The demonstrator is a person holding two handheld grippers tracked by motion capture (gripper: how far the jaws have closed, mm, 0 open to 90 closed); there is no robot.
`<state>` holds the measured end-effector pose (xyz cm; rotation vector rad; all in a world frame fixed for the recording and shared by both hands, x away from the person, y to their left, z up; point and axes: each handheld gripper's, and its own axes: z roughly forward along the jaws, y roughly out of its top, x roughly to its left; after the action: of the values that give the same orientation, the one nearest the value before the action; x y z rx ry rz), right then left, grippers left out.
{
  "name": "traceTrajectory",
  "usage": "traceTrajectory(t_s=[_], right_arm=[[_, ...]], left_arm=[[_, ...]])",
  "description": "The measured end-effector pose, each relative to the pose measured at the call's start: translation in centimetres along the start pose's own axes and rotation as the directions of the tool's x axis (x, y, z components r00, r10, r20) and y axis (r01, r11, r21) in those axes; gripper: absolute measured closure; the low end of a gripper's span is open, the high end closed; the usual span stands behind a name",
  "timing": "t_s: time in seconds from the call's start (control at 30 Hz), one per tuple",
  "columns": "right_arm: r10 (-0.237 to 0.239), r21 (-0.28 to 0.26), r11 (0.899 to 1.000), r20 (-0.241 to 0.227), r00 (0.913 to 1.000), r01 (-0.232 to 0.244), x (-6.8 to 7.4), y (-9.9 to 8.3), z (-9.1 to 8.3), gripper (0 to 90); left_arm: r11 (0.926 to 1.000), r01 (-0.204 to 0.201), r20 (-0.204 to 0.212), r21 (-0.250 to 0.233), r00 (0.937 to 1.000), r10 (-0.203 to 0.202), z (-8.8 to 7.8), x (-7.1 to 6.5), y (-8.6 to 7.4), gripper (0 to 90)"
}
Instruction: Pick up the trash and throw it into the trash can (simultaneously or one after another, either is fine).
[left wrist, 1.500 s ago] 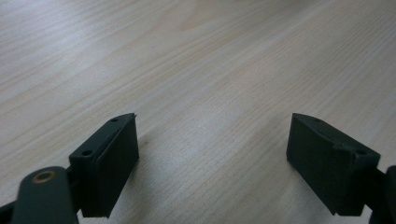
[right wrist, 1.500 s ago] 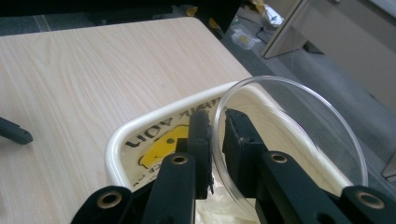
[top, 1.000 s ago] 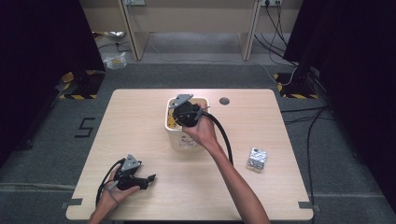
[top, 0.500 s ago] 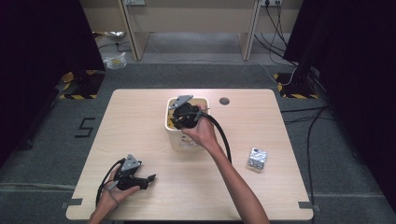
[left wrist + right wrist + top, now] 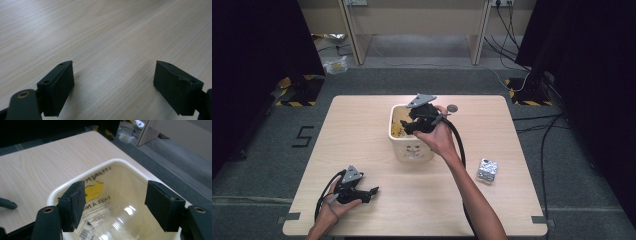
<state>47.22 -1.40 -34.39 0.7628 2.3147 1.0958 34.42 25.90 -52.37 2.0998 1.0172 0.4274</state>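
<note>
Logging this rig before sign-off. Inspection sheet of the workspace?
Surface: wooden table, bare around the items.
Job's things: cream bin mid-table, a bag with yellow print inside it.
Clutter: foil-wrapped block near the right edge; grey disc behind the bin.
Grippers: right claw over the bin, jaws just opened, nothing between them; left claw open, low over the table.
Cables: one trails from each claw; more on the floor at right.
Surroundings: dark curtains, grey floor, desk legs behind.
</note>
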Motion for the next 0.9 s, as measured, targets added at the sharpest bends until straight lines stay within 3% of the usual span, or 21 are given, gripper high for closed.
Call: traceTrajectory(t_s=[0.03,0.3,0.47,0.57,0.67,0.9], right_arm=[[0.025,-0.017,1.000,0.018,0.9995,-0.025,-0.5,-0.2,-0.9,30.5],[0.059,-0.055,0.997,0.075,0.9955,-0.055,-1.9,-1.3,-4.0,26.6],[0.084,-0.082,0.994,0.122,0.9890,-0.074,-3.0,-3.4,-7.1,26.1],[0.096,-0.081,0.993,0.138,0.9858,-0.085,-3.2,-4.4,-7.9,26.0],[0.099,-0.054,0.994,0.166,0.9811,-0.092,-3.5,-6.7,-8.9,25.8],[0.116,-0.020,0.993,0.179,0.9770,-0.114,-3.4,-9.8,-9.5,24.0]], left_arm=[[1.0000,0.000,0.000,0.000,1.0000,0.000,0.0,0.0,0.0,15.9],[1.0000,0.000,0.001,0.002,1.0000,0.000,0.0,0.0,0.0,15.9],[1.0000,-0.003,0.001,0.004,1.0000,0.003,0.0,0.0,0.0,15.9],[1.0000,-0.003,0.002,0.007,1.0000,0.003,0.0,0.0,0.0,15.9],[1.0000,-0.003,0.002,0.007,1.0000,0.003,0.0,0.0,0.0,15.9],[1.0000,-0.003,0.003,0.008,1.0000,0.003,0.0,0.0,0.0,15.9]])
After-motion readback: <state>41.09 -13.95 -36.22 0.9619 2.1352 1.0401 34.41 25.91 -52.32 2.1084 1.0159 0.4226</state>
